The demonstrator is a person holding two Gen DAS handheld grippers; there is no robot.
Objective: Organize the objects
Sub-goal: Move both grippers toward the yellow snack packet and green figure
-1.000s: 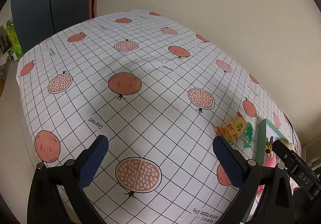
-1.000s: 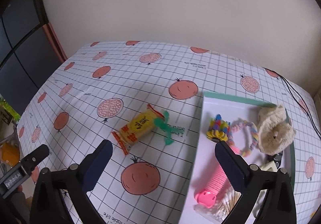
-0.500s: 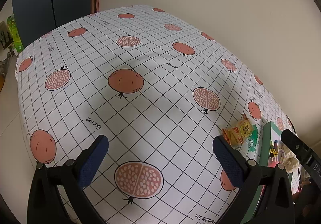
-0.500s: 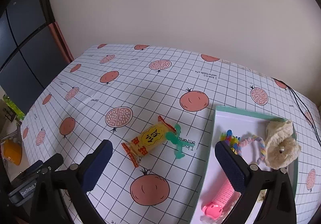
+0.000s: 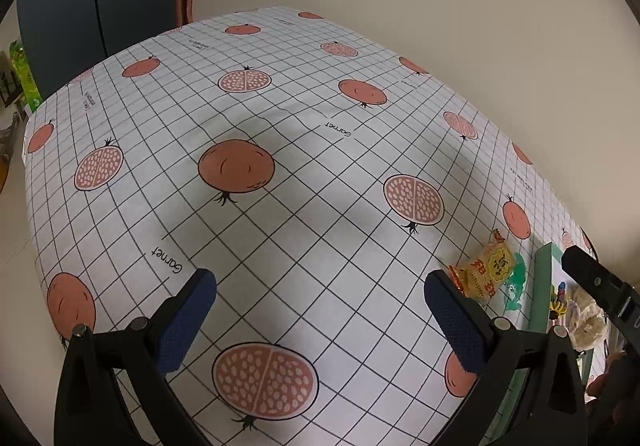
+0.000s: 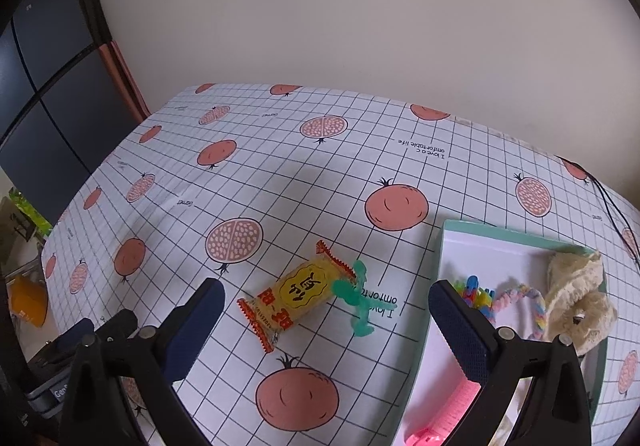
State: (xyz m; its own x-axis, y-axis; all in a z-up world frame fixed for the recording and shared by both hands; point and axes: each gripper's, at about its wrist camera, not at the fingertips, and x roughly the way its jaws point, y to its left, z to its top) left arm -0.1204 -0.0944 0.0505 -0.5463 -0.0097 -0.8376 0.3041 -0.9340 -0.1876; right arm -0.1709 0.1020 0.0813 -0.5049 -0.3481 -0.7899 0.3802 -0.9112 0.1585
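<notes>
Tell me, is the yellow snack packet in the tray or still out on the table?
Out. The yellow snack packet lies flat on the tablecloth, left of the tray, touching a green clip.

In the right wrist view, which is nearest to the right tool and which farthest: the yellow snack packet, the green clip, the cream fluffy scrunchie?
From the right tool:
1. Yellow snack packet, on the cloth just ahead, slightly left.
2. Green clip, touching the packet's right end; nearly as close.
3. Cream fluffy scrunchie, inside the tray, far right.
</notes>
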